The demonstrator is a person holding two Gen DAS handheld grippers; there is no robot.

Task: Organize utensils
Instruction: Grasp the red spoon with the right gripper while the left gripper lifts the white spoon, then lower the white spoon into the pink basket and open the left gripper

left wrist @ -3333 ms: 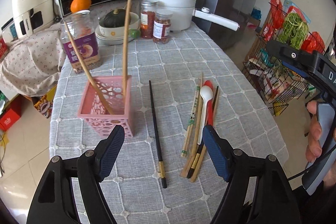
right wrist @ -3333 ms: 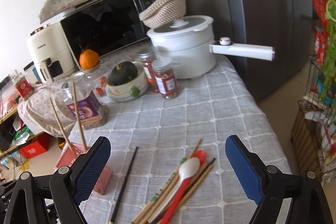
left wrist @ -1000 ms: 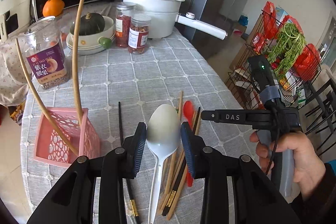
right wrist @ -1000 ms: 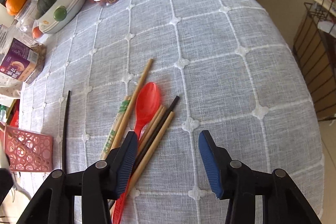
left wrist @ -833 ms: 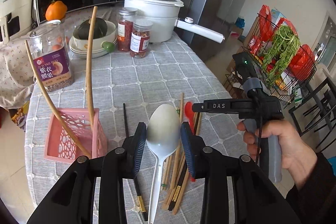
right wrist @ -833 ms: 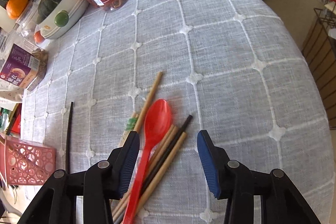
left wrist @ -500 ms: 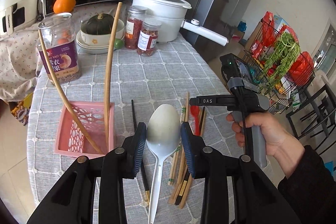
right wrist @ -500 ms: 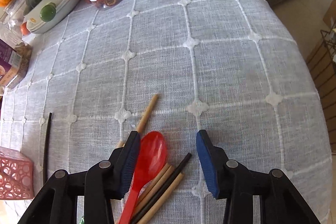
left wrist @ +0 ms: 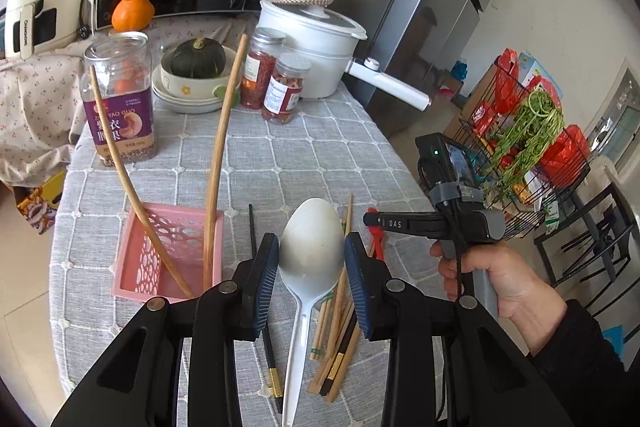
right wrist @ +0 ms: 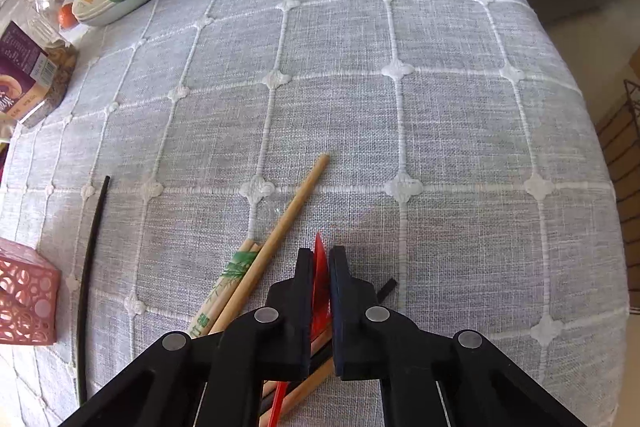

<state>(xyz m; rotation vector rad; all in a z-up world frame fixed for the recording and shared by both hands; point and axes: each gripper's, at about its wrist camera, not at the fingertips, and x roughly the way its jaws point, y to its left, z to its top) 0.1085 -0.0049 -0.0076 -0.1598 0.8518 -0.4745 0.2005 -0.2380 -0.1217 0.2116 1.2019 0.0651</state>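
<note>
**Both tools loaded: white spoon on my left, red spoon on my right**

Off to the left of my left tool (left wrist: 312, 267) sits the pink basket (left wrist: 132, 269) on the counter (left wrist: 312, 155), with two long bamboo chopsticks (left wrist: 218, 163) leaning out of it. A black chopstick (left wrist: 251, 223) lies just beside the basket, toward the tool. My left tool is closed on the bowl of the white spoon (left wrist: 312, 247), pads pressed to both edges, the handle hanging down toward me above the counter. Under and just right of it lies the loose bundle of chopsticks (left wrist: 338, 311).

Farther right, my right tool (right wrist: 320, 267) has its pads drawn narrow around the red spoon (right wrist: 319, 283), which stands on edge between them right over that same pile (right wrist: 276, 239). In the right wrist view, one bamboo stick pokes out ahead and left of the tool, and the black chopstick (right wrist: 90, 267) and basket (right wrist: 24, 303) sit well to its left.
</note>
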